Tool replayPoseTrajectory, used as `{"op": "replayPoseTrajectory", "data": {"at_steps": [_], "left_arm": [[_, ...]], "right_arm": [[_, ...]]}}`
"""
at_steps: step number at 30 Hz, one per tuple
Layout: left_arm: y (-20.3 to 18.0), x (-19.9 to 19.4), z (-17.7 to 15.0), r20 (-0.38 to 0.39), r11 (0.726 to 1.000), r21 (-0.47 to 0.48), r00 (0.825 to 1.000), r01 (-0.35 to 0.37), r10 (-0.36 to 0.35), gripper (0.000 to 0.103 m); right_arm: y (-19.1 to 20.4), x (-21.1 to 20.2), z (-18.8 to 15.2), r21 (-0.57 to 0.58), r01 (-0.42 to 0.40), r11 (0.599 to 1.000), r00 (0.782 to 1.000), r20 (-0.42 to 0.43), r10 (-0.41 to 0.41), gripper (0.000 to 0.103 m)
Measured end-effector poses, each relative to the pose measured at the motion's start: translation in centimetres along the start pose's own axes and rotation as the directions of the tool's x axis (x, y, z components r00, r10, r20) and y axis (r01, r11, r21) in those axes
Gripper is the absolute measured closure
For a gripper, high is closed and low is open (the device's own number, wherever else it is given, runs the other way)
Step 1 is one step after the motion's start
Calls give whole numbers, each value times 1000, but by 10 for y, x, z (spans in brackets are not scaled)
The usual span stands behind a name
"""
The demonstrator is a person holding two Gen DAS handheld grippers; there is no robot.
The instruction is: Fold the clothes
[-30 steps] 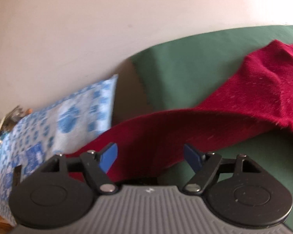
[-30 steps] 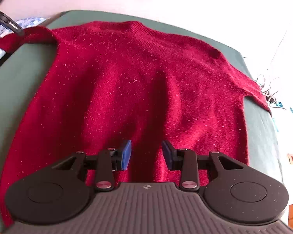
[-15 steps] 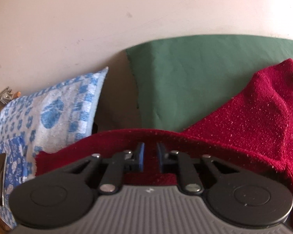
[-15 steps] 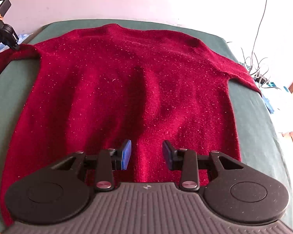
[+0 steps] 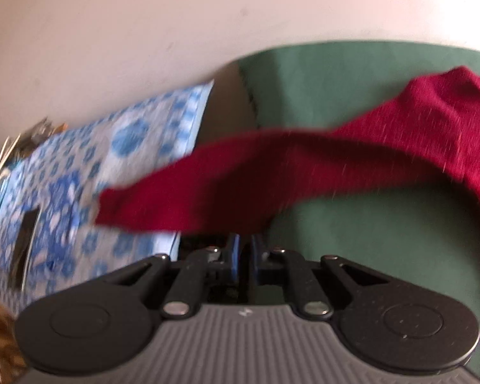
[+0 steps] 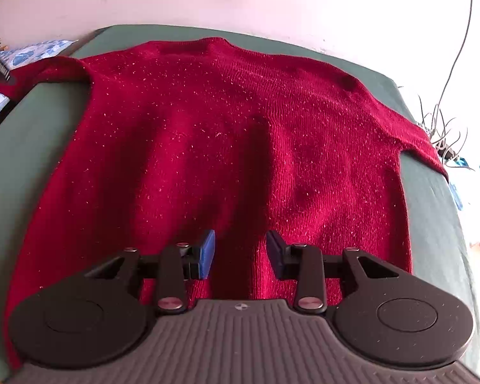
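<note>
Across the green tabletop (image 6: 432, 224) a red sweater (image 6: 224, 144) lies spread flat. Its neckline is at the far edge and its hem is at the near edge, so its long axis runs straight away from the right tongs (image 6: 240, 249). Those are wide open with nothing between them, hovering over the middle of the hem.

The body isn't folded anywhere that I can see. The right-hand sleeve (image 6: 416, 137) angles out toward the tabletop's right edge, and its end is out of view.

The bit that matters is the other sleeve (image 5: 272, 172). It sticks out sideways past the left edge of the tabletop, over a blue patterned towel (image 5: 128, 134). From the left tongs (image 5: 243, 252) it runs crosswise, with the shoulder off to the right and the cuff hanging loose to the left. It looks lifted clear of the surface.

The left tongs are squeezed down to a narrow slit right at the sleeve's lower edge. I'd say they've got it pinched partway along, short of the cuff, though that view is pretty blurry.

So the left hand is clearly the nearer one for this sleeve, and the rest of the sweater lies entirely to its right. My guess is that folding this sleeve in means carrying it rightward over the chest, with the crease at the shoulder. The loose cuff end could flop or twist on the way.
</note>
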State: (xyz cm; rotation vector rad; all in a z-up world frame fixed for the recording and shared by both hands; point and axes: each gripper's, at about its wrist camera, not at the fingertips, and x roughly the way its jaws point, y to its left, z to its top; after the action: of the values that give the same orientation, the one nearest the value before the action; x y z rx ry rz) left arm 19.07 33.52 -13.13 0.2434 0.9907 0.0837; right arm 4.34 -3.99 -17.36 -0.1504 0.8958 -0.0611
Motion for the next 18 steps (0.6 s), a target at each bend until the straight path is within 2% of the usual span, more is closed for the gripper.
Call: {"op": "replayPoseTrajectory", "data": {"at_steps": [4, 6, 8, 10, 11, 13, 15, 16, 17, 18], "left_arm": [[-4, -14, -23, -28, 1000, -16, 999, -20, 20, 94], [-17, -30, -30, 1, 1000, -9, 1000, -13, 13, 87], [-36, -46, -36, 27, 1000, -4, 1000, 9, -8, 71], [-58, -58, -38, 47, 999, 3, 998, 46, -46, 64], [-71, -63, -39, 56, 998, 16, 997, 58, -58, 53], [-96, -72, -41, 75, 996, 46, 994, 77, -81, 46], [-119, -79, -41, 83, 992, 75, 991, 103, -109, 47], [-127, -82, -43, 88, 989, 85, 988, 118, -126, 55], [-135, -85, -45, 86, 988, 90, 987, 126, -134, 78], [-141, -87, -50, 65, 988, 87, 989, 130, -136, 90]], "right_arm": [[-7, -8, 2, 29, 7, 1000, 1000, 23, -8, 65], [-11, -12, 3, 43, 11, 999, 999, 34, -12, 65], [-15, -16, 3, 58, 14, 998, 999, 45, -17, 64], [-19, -20, 4, 72, 17, 997, 998, 57, -21, 64], [-21, -21, 5, 80, 19, 997, 998, 62, -24, 64], [-24, -25, 6, 94, 21, 995, 997, 73, -28, 64], [-32, -28, 7, 123, 21, 992, 996, 78, -31, 64], [-40, -28, 8, 146, 16, 989, 997, 75, -28, 64], [-46, -28, 7, 160, 6, 987, 998, 68, -17, 64], [-53, -28, 6, 172, -5, 985, 998, 59, -6, 64]]}}
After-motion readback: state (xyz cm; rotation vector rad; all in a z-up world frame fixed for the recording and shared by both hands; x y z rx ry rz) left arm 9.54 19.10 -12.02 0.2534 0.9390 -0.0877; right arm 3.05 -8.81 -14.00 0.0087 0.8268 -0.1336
